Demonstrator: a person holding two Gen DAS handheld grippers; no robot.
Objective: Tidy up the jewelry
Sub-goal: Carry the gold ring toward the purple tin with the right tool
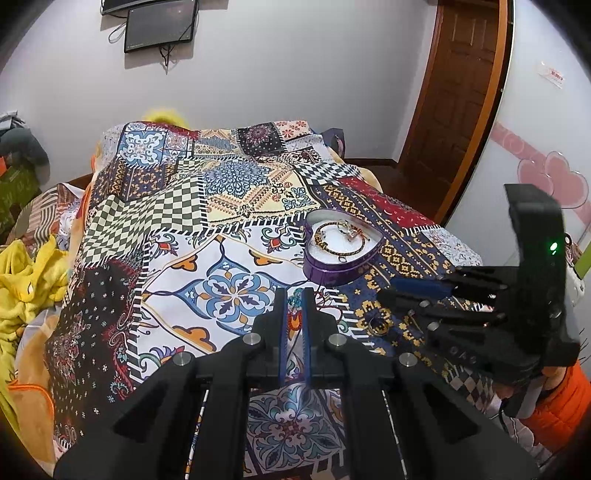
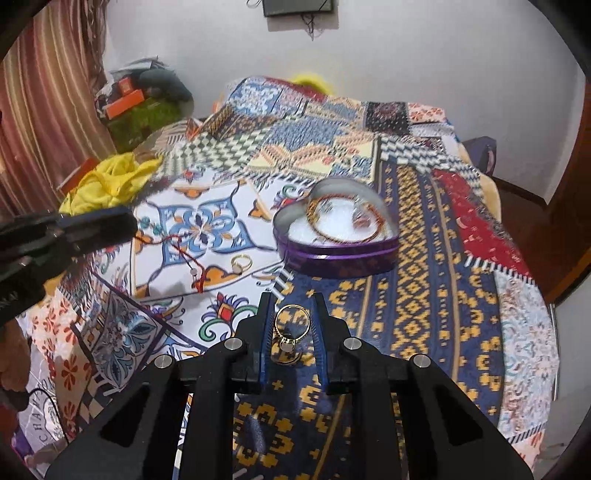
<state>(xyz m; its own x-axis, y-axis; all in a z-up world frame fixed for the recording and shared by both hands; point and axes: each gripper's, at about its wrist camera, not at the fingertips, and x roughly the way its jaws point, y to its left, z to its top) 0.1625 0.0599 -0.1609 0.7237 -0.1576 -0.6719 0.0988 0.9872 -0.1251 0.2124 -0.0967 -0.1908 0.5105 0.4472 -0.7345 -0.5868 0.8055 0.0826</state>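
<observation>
Nearest in the right wrist view, the right gripper [image 2: 293, 325] has its jaws drawn in narrowly on one gold ring [image 2: 290, 325], the band caught between the two blue-lined fingers, its round setting hanging at the lower end, above the navy and yellow part of the patchwork cloth [image 2: 424, 295]. The left gripper [image 1: 293, 314] has its jaws brought almost together, leaving only a thin slit; a red cord bracelet [image 2: 181, 251] with teal beads hangs from its tip and trails over the cloth, though whether the pads actually pinch the cord is hard to tell. Two rings show in all: the one held, and a second gold ring [image 2: 242, 263] lying flat on the white and blue panel, near the cord's end and apart from the tin. Farther back stands one heart-shaped purple tin [image 2: 340, 254], open, with a white lining; inside lie a dark beaded bangle [image 2: 343, 221] edged in gold and a few smaller gold pieces, too blurred to count. Beyond the bed, a heap of yellow fabric [image 2: 110, 181] lies to the left and one dark screen [image 1: 160, 24] hangs on the pale wall.
</observation>
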